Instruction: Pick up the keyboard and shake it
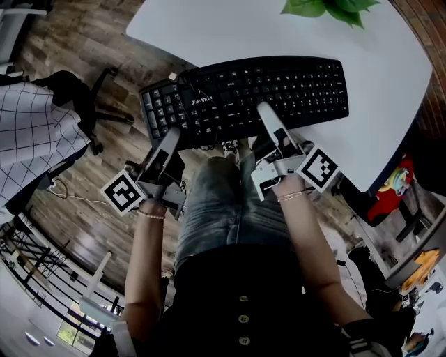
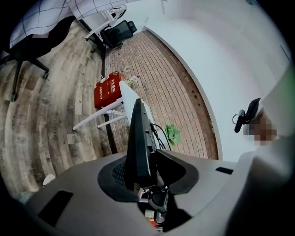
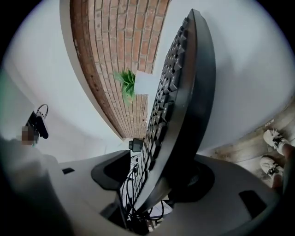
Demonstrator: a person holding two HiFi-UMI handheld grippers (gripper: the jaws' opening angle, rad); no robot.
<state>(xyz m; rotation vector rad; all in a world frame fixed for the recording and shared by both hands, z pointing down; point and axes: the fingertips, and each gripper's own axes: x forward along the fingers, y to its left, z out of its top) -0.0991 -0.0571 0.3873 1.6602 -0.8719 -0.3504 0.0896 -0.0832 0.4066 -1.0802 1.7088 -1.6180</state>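
At the near edge of the white desk (image 1: 390,63), the black keyboard (image 1: 265,94) sits keys-up, its left end jutting past the desk's corner over the wooden floor (image 1: 83,230). Whether it rests on the desk or hangs just above it cannot be told.

The left tool (image 1: 173,138) has the keyboard's near edge towards that overhanging end. In the left gripper view the keyboard (image 2: 138,143) stands edge-on between the two dark pads, and the left tool (image 2: 146,170) is clamped narrowly on it.

The right tool (image 1: 268,115) reaches over the near edge further right, one finger lying across the keys. In the right gripper view the right tool (image 3: 154,175) is spread wide around the keyboard (image 3: 184,92). The pad on the key side stands clear of the keys, with the black cable (image 3: 129,193) looped in the gap.

A green plant (image 1: 327,7) stands at the desk's far side.
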